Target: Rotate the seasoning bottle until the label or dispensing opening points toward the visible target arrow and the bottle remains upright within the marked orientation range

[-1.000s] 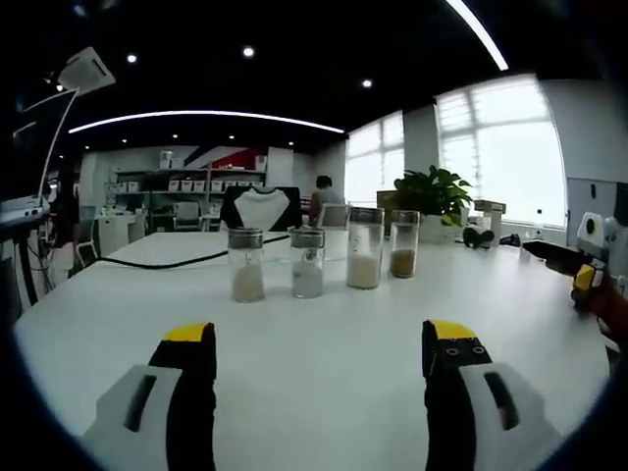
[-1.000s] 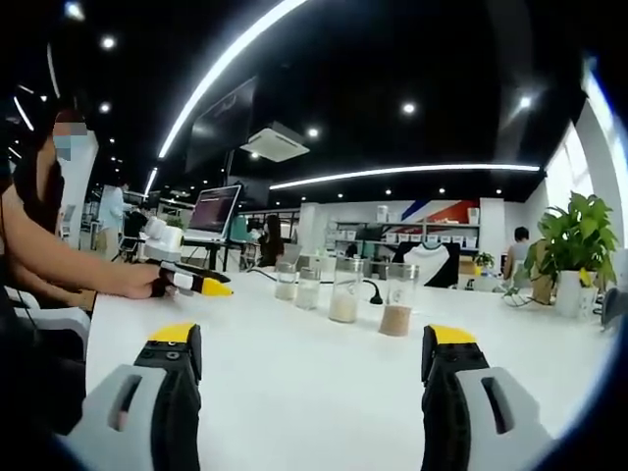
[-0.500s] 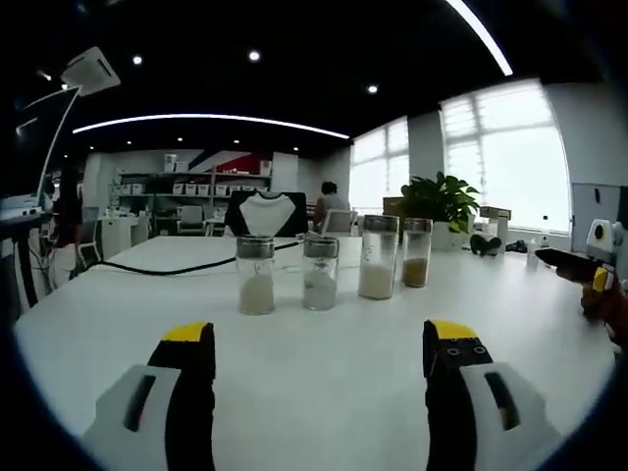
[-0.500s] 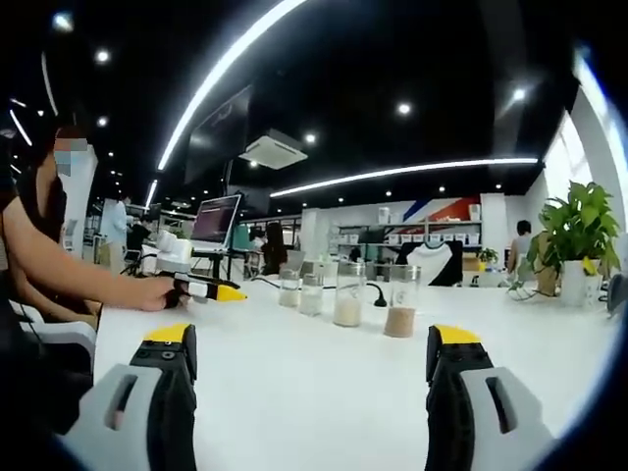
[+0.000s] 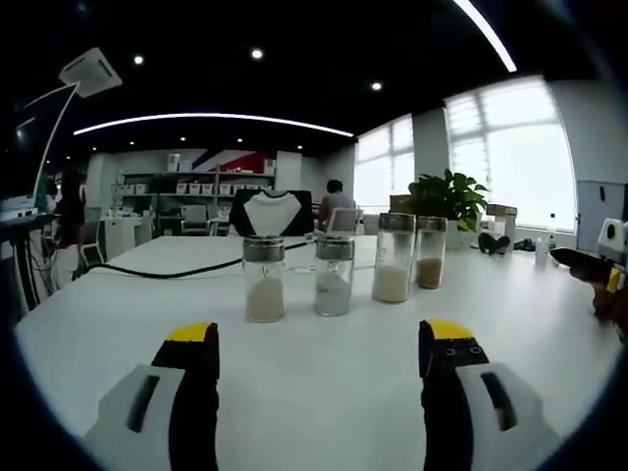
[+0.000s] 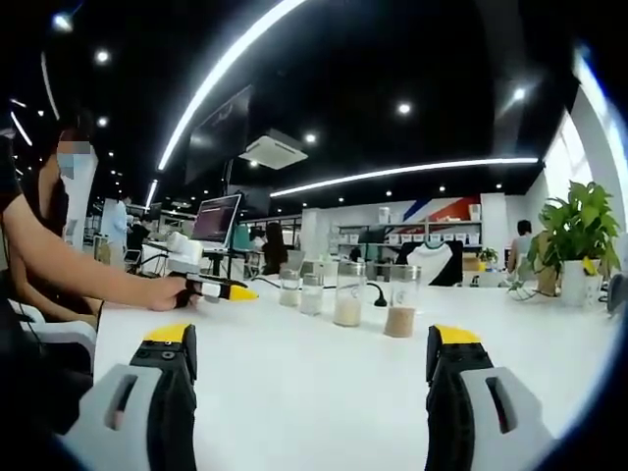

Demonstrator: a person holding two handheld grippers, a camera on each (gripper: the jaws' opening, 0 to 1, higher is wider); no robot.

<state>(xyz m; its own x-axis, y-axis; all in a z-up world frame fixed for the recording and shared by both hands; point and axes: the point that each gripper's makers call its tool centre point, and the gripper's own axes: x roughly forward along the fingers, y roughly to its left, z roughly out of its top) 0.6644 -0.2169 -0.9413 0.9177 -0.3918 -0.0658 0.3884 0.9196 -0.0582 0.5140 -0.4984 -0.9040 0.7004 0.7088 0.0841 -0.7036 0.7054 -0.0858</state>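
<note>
Standing upright in a row on the white table [image 5: 118, 324], four seasoning bottles [image 5: 264, 279] are waiting under ceiling lights, a potted plant [image 5: 450, 199] glowing by the windows. Both the left gripper [image 5: 314, 343] and right gripper [image 6: 312, 348] are hovering wide open, well short of them.

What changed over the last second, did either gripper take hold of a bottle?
No grab. The left gripper has advanced toward the row of four seasoning bottles; seen from the right gripper view, its yellow tip has crept nearer the row. The right gripper barely shifted. Both sets of jaws stay open and empty. The bottles remain upright in line on the white table, and the black cable is unmoved.
</note>
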